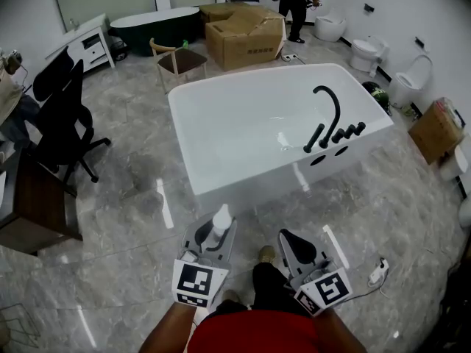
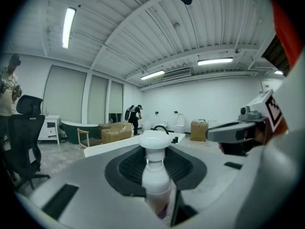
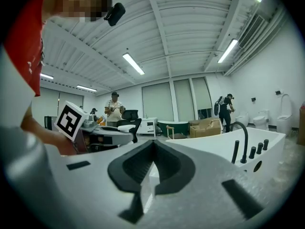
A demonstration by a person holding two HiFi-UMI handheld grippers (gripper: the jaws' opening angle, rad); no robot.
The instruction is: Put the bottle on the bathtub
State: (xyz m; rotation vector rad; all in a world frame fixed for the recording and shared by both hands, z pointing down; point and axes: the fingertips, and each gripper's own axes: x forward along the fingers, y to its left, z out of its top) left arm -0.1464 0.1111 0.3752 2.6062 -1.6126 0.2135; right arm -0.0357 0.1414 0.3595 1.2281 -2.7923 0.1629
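A: So, left gripper state?
B: Left gripper (image 1: pixel 218 226) is clamped on the bottle (image 1: pixel 221 217). White, upright, dark pads (image 2: pixel 126 168) on both sides of it, cap (image 2: pixel 154 140) clear above them.
A: Right one?
B: Right gripper (image 1: pixel 296 245) has its jaws closed, tips meeting, nothing between them. It sits just beside the left, at 3 o'clock from it. Both are low in the head view, marker cubes (image 1: pixel 199 282) toward the person.
A: Bottle vs. tub?
B: Not on it. The bathtub (image 1: pixel 257 182) is at 12 o'clock from the grippers, near wall close to the bottle but apart from it. White tub, with a black faucet (image 1: pixel 329 112) on the rim at 2 o'clock.
A: Surroundings?
B: Grey marble floor (image 1: pixel 125 219). Black office chair (image 1: pixel 62 116) at 10 o'clock. Wooden chair (image 1: pixel 176 61) and cardboard boxes (image 1: pixel 246 35) beyond the tub, 12 o'clock. Toilets (image 1: pixel 364 50) along the wall at 1–2 o'clock. A person in black (image 1: pixel 294 6) stands by the boxes.
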